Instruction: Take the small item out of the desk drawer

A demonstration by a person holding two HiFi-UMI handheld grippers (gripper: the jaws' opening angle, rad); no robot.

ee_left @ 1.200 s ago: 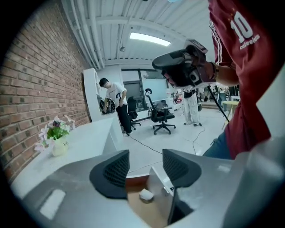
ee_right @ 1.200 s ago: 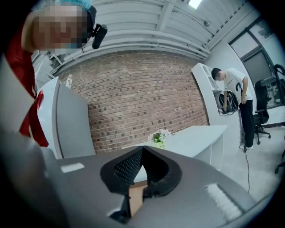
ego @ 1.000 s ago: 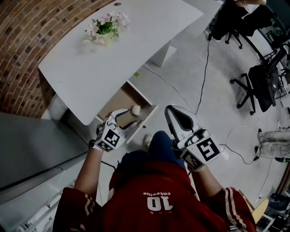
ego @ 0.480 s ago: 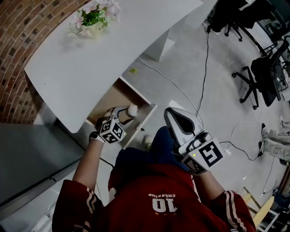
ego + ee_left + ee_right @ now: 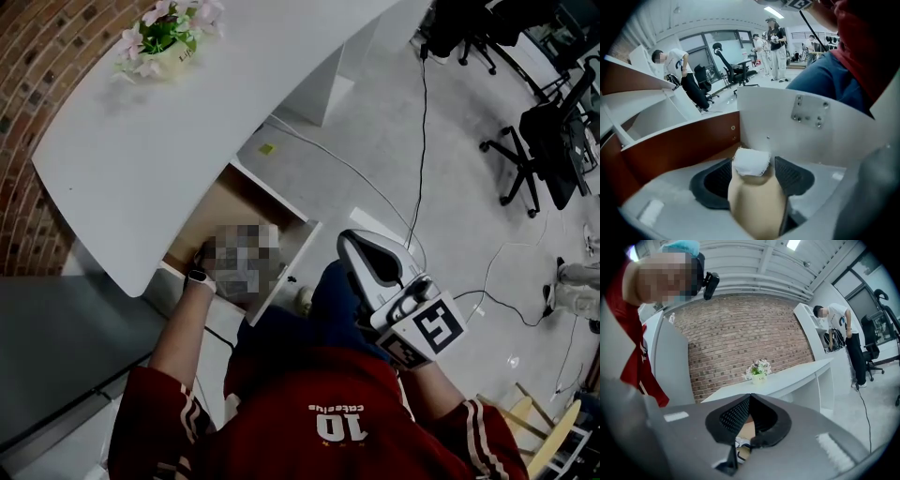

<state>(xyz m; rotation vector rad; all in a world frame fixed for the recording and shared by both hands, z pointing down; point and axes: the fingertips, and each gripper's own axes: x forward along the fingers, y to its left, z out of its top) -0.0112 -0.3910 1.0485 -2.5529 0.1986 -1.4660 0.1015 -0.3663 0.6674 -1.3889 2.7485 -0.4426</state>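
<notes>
The small item [image 5: 754, 201], a beige body with a white cap, stands between the black pads of my left gripper [image 5: 753, 161] inside the open desk drawer [image 5: 684, 140]. The jaws are opening and stand wide, with the item still between them. In the head view a mosaic patch covers this gripper; only the left wrist shows over the drawer [image 5: 281, 202], under the white desk [image 5: 141, 159]. My right gripper [image 5: 349, 239] hangs over the person's knee, right of the drawer, its jaws shut with nothing between them [image 5: 750, 397].
A pot of pink flowers [image 5: 164, 37] stands on the desk's far end by the brick wall [image 5: 28, 112]. A black cable [image 5: 422, 141] runs across the floor. Office chairs [image 5: 544, 141] stand at the right. A grey cabinet [image 5: 66, 347] flanks the desk's left.
My left gripper has moved from the drawer's front edge down into the drawer with the item. My right gripper has stayed over the knee.
</notes>
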